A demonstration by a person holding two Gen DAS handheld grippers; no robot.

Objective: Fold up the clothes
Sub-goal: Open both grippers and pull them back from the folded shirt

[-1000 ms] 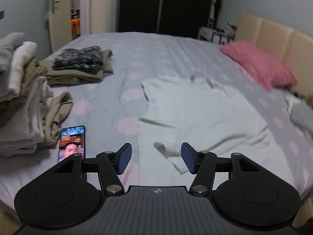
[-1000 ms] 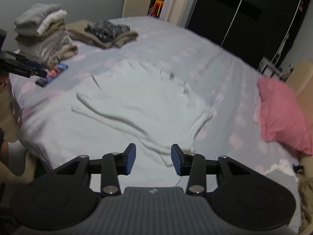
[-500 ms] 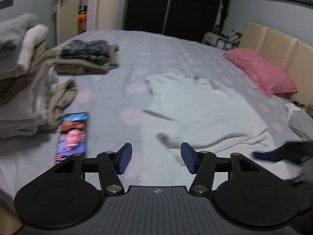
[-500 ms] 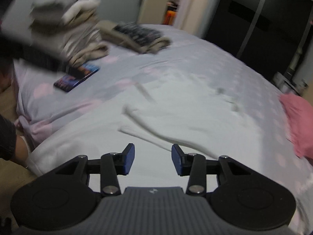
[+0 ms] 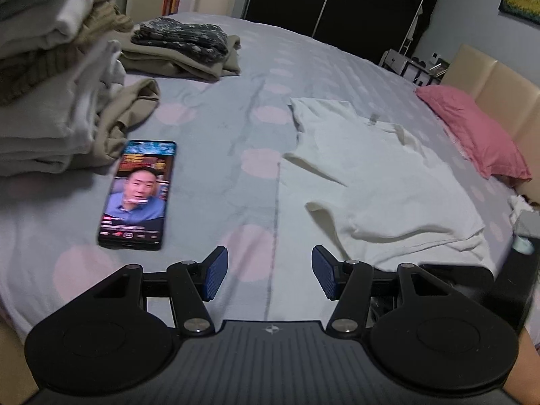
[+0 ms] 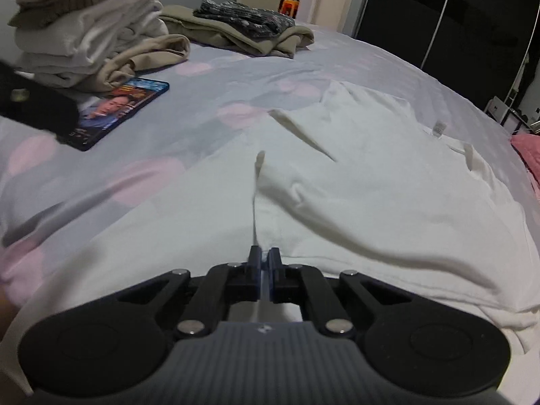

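A wide bed [image 5: 219, 108] fills the room, covered in a pale lilac sheet with faded pink dots. A white T-shirt [image 5: 381, 182] lies spread flat on its middle, neck label toward the far side. The right gripper [image 6: 265, 258] sits low at the shirt's near hem, its fingers pinched tight on a thin fold of the white cloth. The left gripper [image 5: 268, 276] hangs above bare sheet beside the shirt's left edge, fingers wide apart and holding nothing. A phone [image 5: 136, 194] with a lit screen lies face up on the sheet, next to a tall stack of folded clothes [image 5: 50, 77]. Farther back rests a smaller folded pile [image 5: 185, 47], dark patterned over khaki. A pink pillow [image 5: 472, 131] leans at a beige padded headboard [image 5: 496, 84]. Dark wardrobe doors [image 5: 320, 3] line the far wall.
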